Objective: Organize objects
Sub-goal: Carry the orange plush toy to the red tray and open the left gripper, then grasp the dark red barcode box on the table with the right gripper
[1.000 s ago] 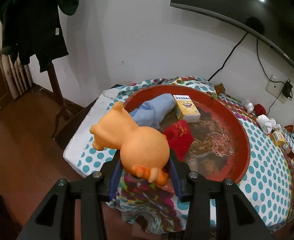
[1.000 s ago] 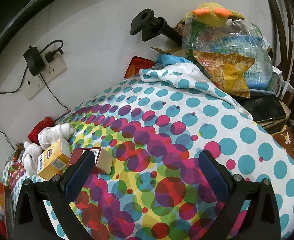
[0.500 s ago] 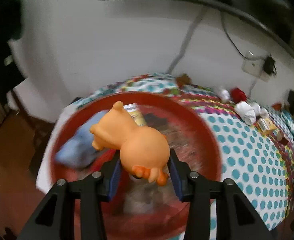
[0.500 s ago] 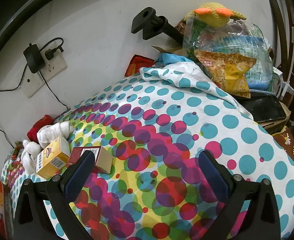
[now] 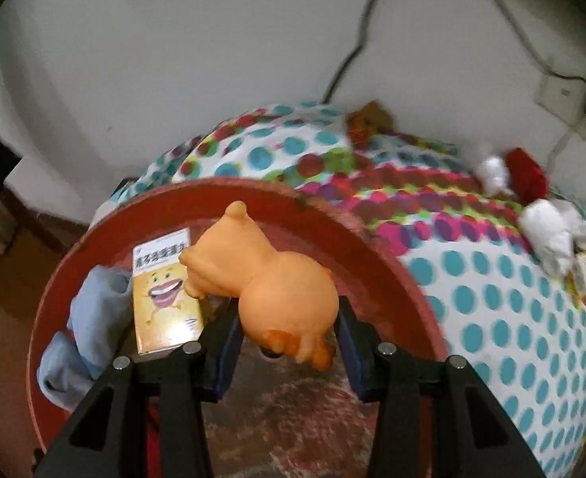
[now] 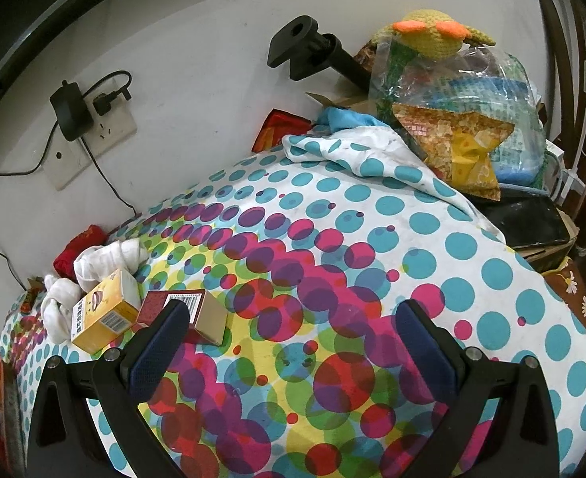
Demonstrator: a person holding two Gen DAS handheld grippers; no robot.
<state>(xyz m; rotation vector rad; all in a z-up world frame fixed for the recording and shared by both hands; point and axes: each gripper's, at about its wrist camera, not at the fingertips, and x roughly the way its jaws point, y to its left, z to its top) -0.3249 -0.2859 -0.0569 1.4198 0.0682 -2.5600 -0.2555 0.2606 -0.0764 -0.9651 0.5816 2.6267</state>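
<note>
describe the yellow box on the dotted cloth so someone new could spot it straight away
Start at the wall socket and drop to the polka-dot cloth below it. At the cloth's left edge, in front of the knotted white cloth, lies the yellow box. It touches a dark red box, but only the yellow one shows a smiling mouth.

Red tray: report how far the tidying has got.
Done: the red tray already holds a yellow box and a blue cloth. In hand: the left gripper grips an orange toy over the tray. Left: a second yellow box, a maroon box and white rolled cloths lie on the dotted cover; the right gripper is open and empty.
</note>
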